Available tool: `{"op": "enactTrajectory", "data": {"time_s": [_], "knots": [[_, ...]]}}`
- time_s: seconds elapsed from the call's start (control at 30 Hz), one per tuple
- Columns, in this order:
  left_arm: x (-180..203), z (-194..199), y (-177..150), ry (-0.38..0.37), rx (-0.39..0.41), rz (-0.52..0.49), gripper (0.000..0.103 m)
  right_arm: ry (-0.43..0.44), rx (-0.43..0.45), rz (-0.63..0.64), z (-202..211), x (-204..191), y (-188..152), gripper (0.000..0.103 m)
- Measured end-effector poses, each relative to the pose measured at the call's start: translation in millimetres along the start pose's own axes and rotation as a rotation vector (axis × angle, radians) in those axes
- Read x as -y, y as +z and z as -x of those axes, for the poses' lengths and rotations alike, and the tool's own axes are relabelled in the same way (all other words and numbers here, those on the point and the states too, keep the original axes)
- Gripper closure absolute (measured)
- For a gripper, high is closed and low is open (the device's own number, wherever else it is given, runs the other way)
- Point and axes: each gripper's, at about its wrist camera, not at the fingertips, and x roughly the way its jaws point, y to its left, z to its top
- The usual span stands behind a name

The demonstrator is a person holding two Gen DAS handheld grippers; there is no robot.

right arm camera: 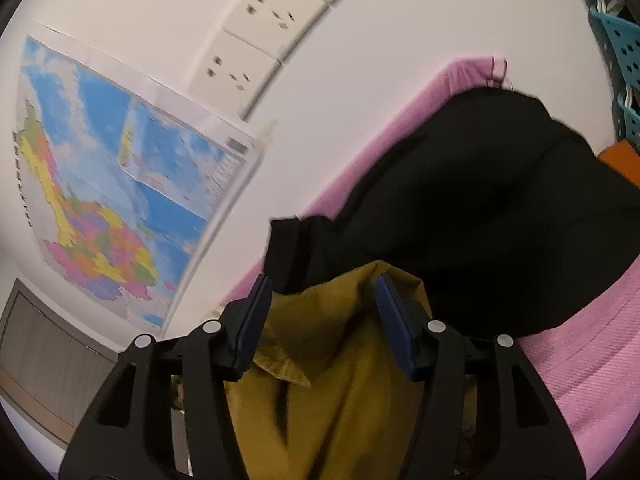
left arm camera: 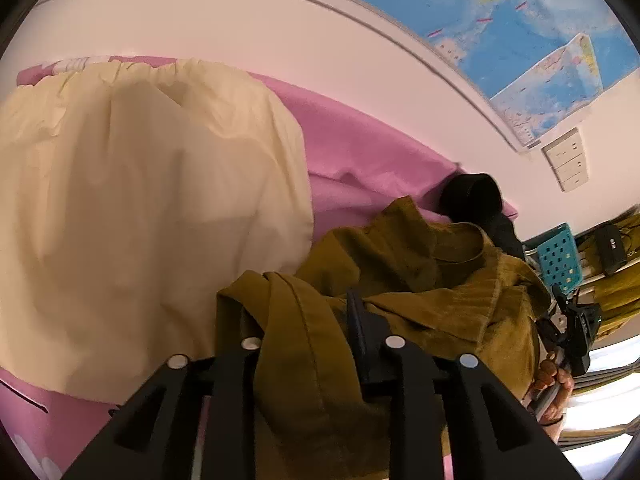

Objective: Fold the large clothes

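An olive-green garment point(left arm camera: 420, 280) lies bunched on the pink bed sheet point(left arm camera: 360, 148). My left gripper point(left arm camera: 304, 320) is shut on a fold of it; the cloth drapes over the left finger and hides it. My right gripper point(right arm camera: 320, 296) has the same olive garment point(right arm camera: 320, 380) between its blue pads point(right arm camera: 252, 316), which stand apart with the cloth bunched between them. The right gripper and the hand that holds it also show in the left wrist view point(left arm camera: 572, 332) at the far right.
A cream garment point(left arm camera: 140, 208) lies spread on the bed to the left. A black garment point(right arm camera: 480, 208) lies by the wall behind the olive one. A map point(right arm camera: 120, 184) and wall sockets point(right arm camera: 248, 52) are on the wall. A teal perforated basket point(left arm camera: 558, 258) stands at the right.
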Motion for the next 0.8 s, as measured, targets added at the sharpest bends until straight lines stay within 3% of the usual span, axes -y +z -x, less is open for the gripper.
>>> {"op": "enactTrajectory", "data": {"time_s": [0.1,0.2,0.3,0.37,0.43,0.53,0.63,0.8], "knots": [[0.7,21.0,-7.6,-0.059,0.043,-0.006,0.064,0.009,0.012,0.124,11.8,-28.2,-6.0,0.049],[6.9,39.2,-19.9,-0.108,0.077,-0.05,0.056,-0.009,-0.006,0.334,14.4,-70.1,-24.7,0.049],[9.7,54.7,-30.8,-0.079,0.153,-0.072,0.034,-0.035,-0.064,0.501,-2.1,-97.7,-45.6,0.049],[12.4,68.4,-37.0,-0.072,0.216,-0.094,0.034,-0.066,-0.112,0.561,-19.6,-104.7,-56.3,0.049],[15.0,76.6,-44.7,-0.124,0.23,-0.13,0.034,-0.124,-0.16,0.605,-41.5,-104.5,-62.7,0.05],[32.1,69.3,-57.9,-0.078,0.21,-0.259,0.032,-0.22,-0.199,0.621,-66.8,-96.6,-61.8,0.05],[55.6,43.9,-70.8,-0.063,0.136,-0.407,0.032,-0.248,-0.226,0.627,-80.0,-93.3,-57.3,0.054],[80.1,-5.9,-68.8,0.015,0.049,-0.503,0.032,-0.265,-0.234,0.68,-78.9,-104.6,-52.4,0.054]]}}
